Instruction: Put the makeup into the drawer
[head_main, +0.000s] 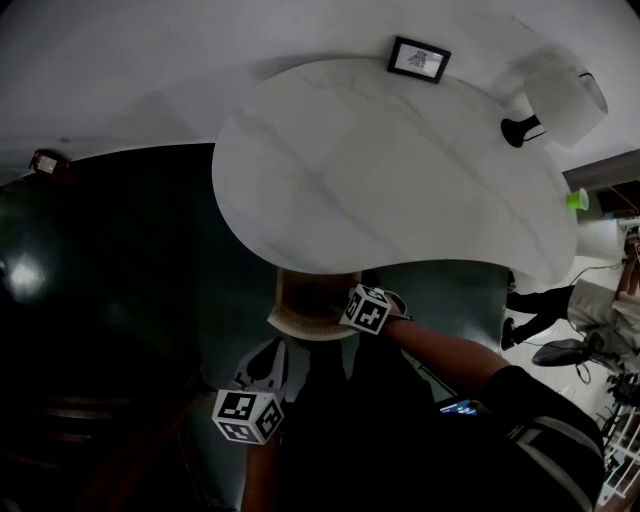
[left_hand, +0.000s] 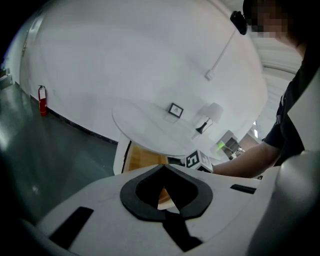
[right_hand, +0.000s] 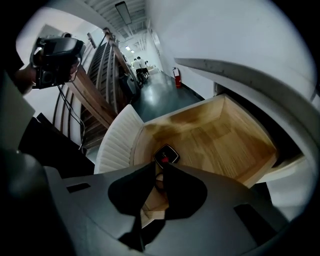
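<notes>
A wooden drawer (right_hand: 227, 142) stands pulled out from under the round white table (head_main: 400, 170). My right gripper (right_hand: 160, 165) reaches down into it, shut on a small black makeup compact (right_hand: 166, 154) with a red dot, which pokes out past the fingertips just above the drawer floor. In the head view its marker cube (head_main: 365, 308) hangs over the drawer (head_main: 300, 318). My left gripper (left_hand: 164, 170) is held back short of the drawer front (left_hand: 142, 157), its tips together and nothing between them. Its cube (head_main: 247, 415) is low in the head view.
On the table's far side stand a framed picture (head_main: 418, 58), a white lamp (head_main: 555, 105) and a green cup (head_main: 577, 200). A wooden staircase (right_hand: 95, 95) rises left of the drawer. A person (head_main: 590, 310) stands at the right. The floor (head_main: 110, 260) is dark.
</notes>
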